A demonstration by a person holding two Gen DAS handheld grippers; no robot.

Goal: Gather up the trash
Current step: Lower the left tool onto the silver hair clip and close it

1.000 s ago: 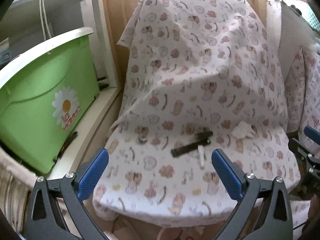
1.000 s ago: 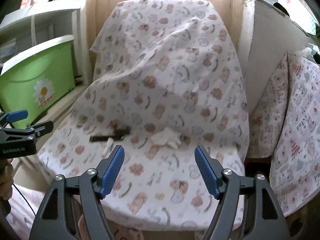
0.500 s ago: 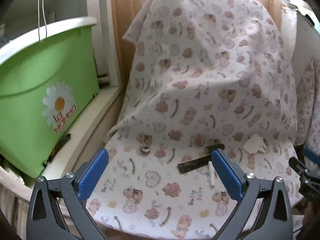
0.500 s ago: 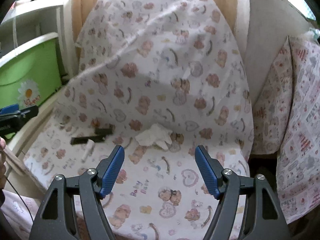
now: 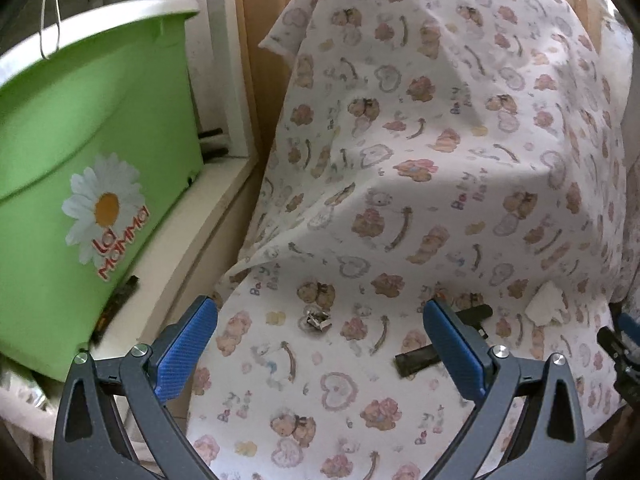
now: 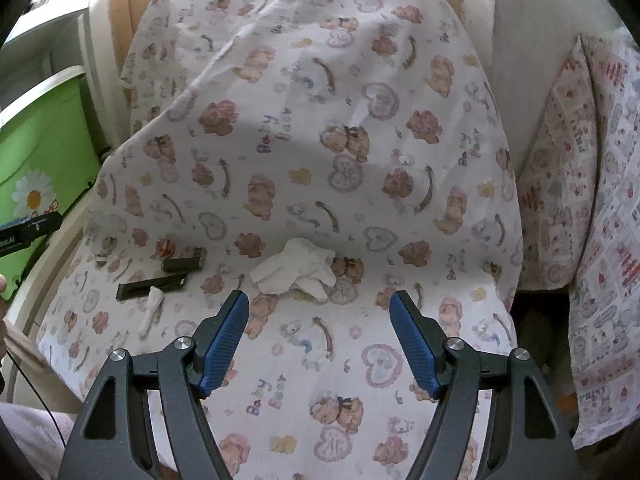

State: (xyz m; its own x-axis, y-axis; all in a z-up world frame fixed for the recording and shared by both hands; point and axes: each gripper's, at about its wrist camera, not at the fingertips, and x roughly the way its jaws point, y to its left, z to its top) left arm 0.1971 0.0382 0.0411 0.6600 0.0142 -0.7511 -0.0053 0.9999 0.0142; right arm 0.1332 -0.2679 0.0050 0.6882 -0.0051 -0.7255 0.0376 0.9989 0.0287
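A chair draped in a teddy-bear print sheet (image 6: 340, 140) carries the trash. A crumpled white tissue (image 6: 298, 270) lies just beyond my open, empty right gripper (image 6: 319, 338). Left of it lie a dark flat wrapper (image 6: 150, 286), a short dark stub (image 6: 184, 264), a small white twisted paper (image 6: 150, 312) and a small orange-red bit (image 6: 165, 247). In the left wrist view a small shiny foil scrap (image 5: 316, 320) lies ahead of my open, empty left gripper (image 5: 320, 350); the dark wrapper (image 5: 416, 360) sits behind its right finger and the tissue (image 5: 546, 306) at far right.
A green plastic tub (image 5: 80, 184) with a daisy logo stands on a white ledge (image 5: 176, 248) left of the chair. A cushion in a patterned cover (image 6: 592, 220) leans at the right. A wooden door (image 5: 260, 40) is behind the chair.
Both grippers have moved closer to the chair seat. The left one has shifted left toward the foil scrap; the right one has closed in on the tissue. Both stay open.
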